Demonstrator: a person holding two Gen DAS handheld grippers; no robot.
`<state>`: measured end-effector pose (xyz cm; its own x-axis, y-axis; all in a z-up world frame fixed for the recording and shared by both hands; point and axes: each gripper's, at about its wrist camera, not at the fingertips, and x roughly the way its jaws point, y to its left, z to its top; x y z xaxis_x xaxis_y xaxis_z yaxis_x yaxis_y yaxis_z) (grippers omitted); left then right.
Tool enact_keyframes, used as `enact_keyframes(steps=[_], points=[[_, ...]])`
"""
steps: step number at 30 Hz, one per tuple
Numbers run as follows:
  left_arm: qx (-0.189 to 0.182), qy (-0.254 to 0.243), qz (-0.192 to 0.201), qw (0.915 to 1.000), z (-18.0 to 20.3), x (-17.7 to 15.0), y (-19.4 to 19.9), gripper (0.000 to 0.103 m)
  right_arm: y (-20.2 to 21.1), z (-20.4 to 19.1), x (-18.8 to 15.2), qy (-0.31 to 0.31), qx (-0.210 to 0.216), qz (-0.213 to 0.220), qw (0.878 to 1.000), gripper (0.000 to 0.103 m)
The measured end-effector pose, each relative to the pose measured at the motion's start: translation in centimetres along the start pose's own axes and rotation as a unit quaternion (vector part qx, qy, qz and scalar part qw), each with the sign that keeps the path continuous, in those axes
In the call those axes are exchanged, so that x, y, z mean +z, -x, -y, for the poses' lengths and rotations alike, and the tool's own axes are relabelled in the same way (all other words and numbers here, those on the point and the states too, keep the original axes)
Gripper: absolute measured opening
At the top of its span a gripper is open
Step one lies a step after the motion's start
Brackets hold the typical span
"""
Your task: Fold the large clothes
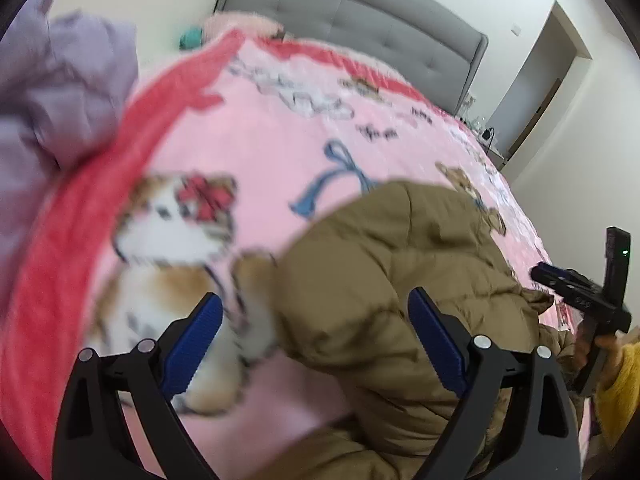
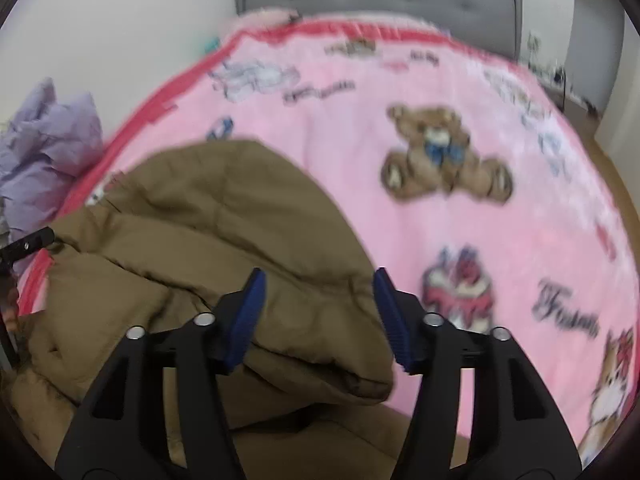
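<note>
A puffy olive-brown quilted jacket (image 2: 208, 240) lies bunched on a bed covered by a pink fleece blanket with a red border and cartoon bears and cats (image 2: 460, 220). It sits at the near left part of the blanket, and its long axis seems to run from the near edge toward the far grey tufted headboard (image 2: 380, 0), though blur makes this uncertain.

The right gripper (image 2: 320, 316) hangs over the jacket's rounded right fold with its blue-padded fingers (image 2: 248, 316) spread apart, neither pad pressing the cloth. The left gripper (image 1: 316, 344) is also spread wide, the jacket under its right finger, nothing pinched.

Cursive print on the blanket near the right edge starts with "F"; the rest is unreadable. A crumpled lilac garment (image 1: 60, 92) lies at the far left.
</note>
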<state>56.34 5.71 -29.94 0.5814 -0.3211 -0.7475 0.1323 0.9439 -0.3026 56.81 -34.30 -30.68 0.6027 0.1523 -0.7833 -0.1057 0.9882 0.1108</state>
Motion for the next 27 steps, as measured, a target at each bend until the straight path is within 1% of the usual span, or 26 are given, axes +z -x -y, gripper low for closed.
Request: enact_keyframes(steps=[2,3,4,6,8,9,11,12,14,15,17,18,19,20,21,22,23,24,25,26,27], points=[[0.014,-0.008,0.009,0.9998,-0.4,2.1,0.1,0.092,0.3,0.2,1.6,0.009,-0.008,0.0,1.0,0.067],[0.018,-0.012,0.004,0.9998,-0.3,3.5,-0.6,0.092,0.1,0.3,2.4,0.011,-0.013,-0.004,1.0,0.068],[0.014,-0.016,-0.006,0.9997,-0.1,4.8,-1.5,0.092,-0.1,0.5,3.2,0.013,-0.015,-0.007,1.0,0.069],[0.007,-0.04,-0.036,0.9985,0.9,6.8,-3.7,0.092,-0.7,0.4,5.0,0.021,-0.008,-0.019,1.0,0.08],[0.0,-0.075,-0.057,0.9956,2.3,7.9,-5.2,0.092,-1.8,0.0,6.6,0.04,0.004,-0.039,0.998,0.08],[-0.008,-0.094,-0.063,0.9936,3.2,8.2,-5.8,0.092,-2.8,-0.4,7.5,0.06,0.004,-0.053,0.997,0.08],[-0.018,-0.133,-0.083,0.9875,5.0,8.8,-7.3,0.092,-4.7,-1.5,8.6,0.105,-0.005,-0.078,0.991,0.08],[-0.016,-0.146,-0.1,0.9842,5.5,8.9,-8.3,0.093,-5.3,-2.1,8.9,0.122,-0.007,-0.086,0.989,0.08],[-0.007,-0.165,-0.15,0.9749,6.3,8.7,-10.9,0.093,-6.9,-3.1,9.4,0.157,-0.014,-0.106,0.982,0.08],[-0.004,-0.176,-0.175,0.9686,6.6,8.5,-12.3,0.093,-7.4,-3.4,9.5,0.163,-0.012,-0.112,0.98,0.08],[0.004,-0.191,-0.186,0.9637,7.0,8.0,-13.5,0.093,-8.4,-3.7,9.7,0.163,0.01,-0.121,0.979,0.08],[0.001,-0.19,-0.192,0.9628,7.0,7.8,-13.9,0.093,-9.1,-3.9,9.7,0.156,0.023,-0.131,0.979,0.078],[-0.006,-0.179,-0.21,0.9612,6.8,7.6,-14.8,0.093,-9.8,-4.0,9.7,0.15,0.035,-0.14,0.978,0.074],[-0.016,-0.159,-0.23,0.96,6.4,7.2,-15.6,0.093,-10.4,-4.0,9.6,0.146,0.039,-0.149,0.977,0.063],[-0.027,-0.139,-0.242,0.9599,6.1,6.9,-16.2,0.093,-11.3,-4.0,9.5,0.142,0.039,-0.157,0.976,0.063],[-0.027,-0.135,-0.242,0.9605,6.2,6.6,-16.4,0.092,-11.7,-4.1,9.3,0.141,0.038,-0.162,0.976,0.062],[-0.03,-0.138,-0.232,0.9624,6.3,6.3,-16.4,0.086,-12.2,-4.2,9.0,0.14,0.036,-0.168,0.975,0.056],[-0.031,-0.142,-0.226,0.9632,6.4,6.1,-16.4,0.083,-12.8,-4.2,8.6,0.14,0.034,-0.176,0.974,0.045],[-0.031,-0.148,-0.218,0.964,6.6,5.7,-16.3,0.075,-13.2,-4.3,8.3,0.138,0.034,-0.185,0.972,0.038],[-0.03,-0.153,-0.215,0.9641,6.8,5.6,-16.3,0.068,-13.5,-4.3,8.0,0.137,0.033,-0.188,0.972,0.026],[-0.026,-0.163,-0.209,0.9639,7.2,5.2,-16.2,0.063,-13.5,-4.5,7.6,0.137,0.031,-0.183,0.973,0.021]])
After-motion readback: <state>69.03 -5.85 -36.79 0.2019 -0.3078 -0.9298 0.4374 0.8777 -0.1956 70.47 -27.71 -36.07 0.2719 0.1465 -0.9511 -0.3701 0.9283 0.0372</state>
